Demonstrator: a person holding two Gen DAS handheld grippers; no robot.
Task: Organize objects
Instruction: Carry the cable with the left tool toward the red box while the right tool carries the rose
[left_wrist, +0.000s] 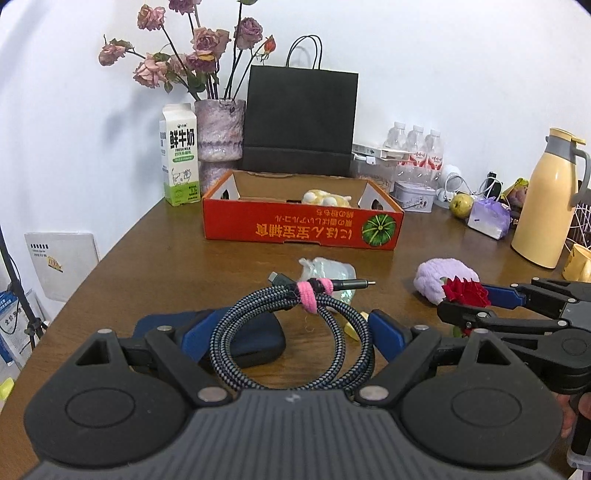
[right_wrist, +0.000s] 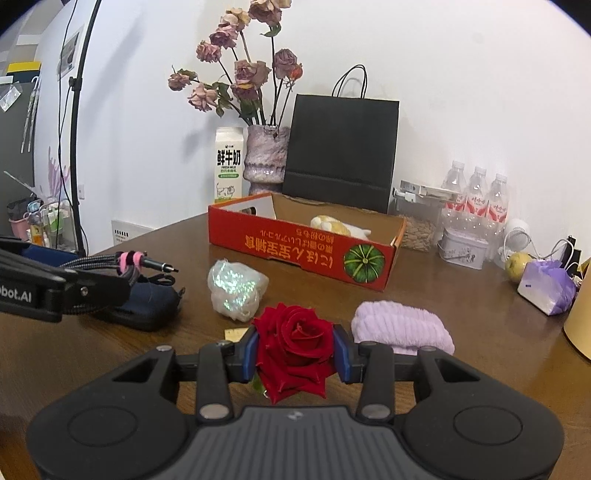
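Box: the red cardboard tray-box with a green pumpkin printed on its front sits open at the middle of the brown wooden worktop; 1 pale yellow soft toy already lies inside.
Cable: the coiled black-and-white braided cable with pink ties hangs between the wide-set fingers of the left claw, which grips the coil across its width, clear of the worktop.
Rose: the red fabric rose is pinched between the blue pads of the right claw, closed on it, short of the box.
Left out: a glittery clear plastic bundle, a lilac fluffy cloth roll and a dark blue zip pouch lie on the worktop before the box.
Progress: early, as I judge it; 1 item boxed, 2 in hand, at least 3 waiting.
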